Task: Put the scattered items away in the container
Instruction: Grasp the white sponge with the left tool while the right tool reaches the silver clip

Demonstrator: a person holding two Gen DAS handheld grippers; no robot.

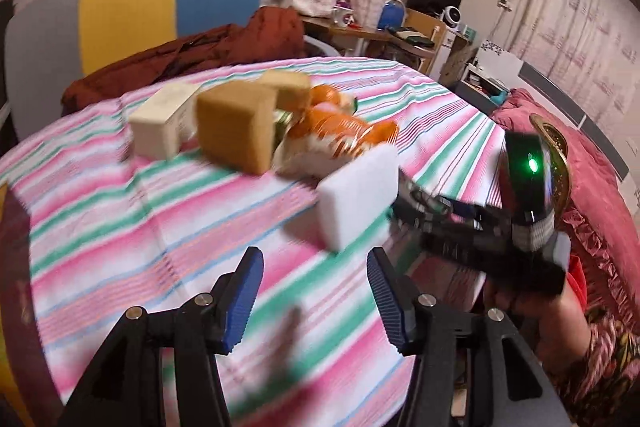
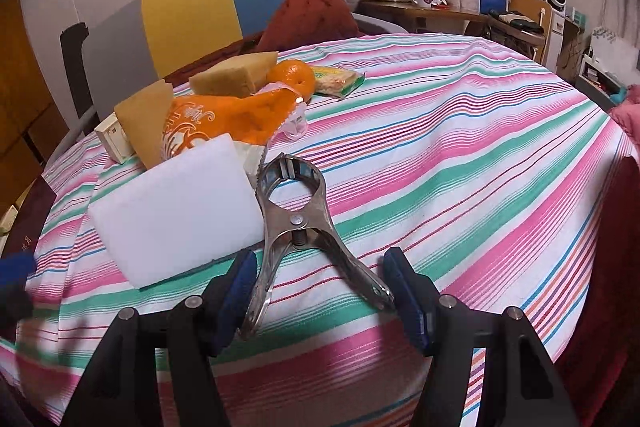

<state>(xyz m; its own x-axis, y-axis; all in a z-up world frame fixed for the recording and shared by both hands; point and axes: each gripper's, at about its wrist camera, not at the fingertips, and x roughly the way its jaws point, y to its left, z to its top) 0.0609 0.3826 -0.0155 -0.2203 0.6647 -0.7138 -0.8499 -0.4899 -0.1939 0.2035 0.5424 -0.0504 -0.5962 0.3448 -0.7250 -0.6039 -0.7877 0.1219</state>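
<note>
In the right wrist view my right gripper [image 2: 320,291] is open, its blue pads on either side of the handles of a large metal clamp [image 2: 296,223] lying on the striped tablecloth [image 2: 460,155]. A white foam block [image 2: 176,207] sits just left of the clamp. Behind it lie an orange snack bag [image 2: 232,119], two tan sponges [image 2: 236,77], an orange fruit [image 2: 292,75], a green packet [image 2: 338,81] and a cream box [image 2: 114,139]. In the left wrist view my left gripper [image 1: 316,295] is open and empty above the cloth, near the white block [image 1: 360,195]. No container is visible.
A chair with yellow and blue back [image 2: 232,3] and a red-brown garment [image 2: 316,11] stand behind the table. A dark red object [image 2: 600,267] lies at the table's right edge. A cluttered desk [image 2: 460,11] is at the back right. The right gripper's body [image 1: 500,227] shows in the left wrist view.
</note>
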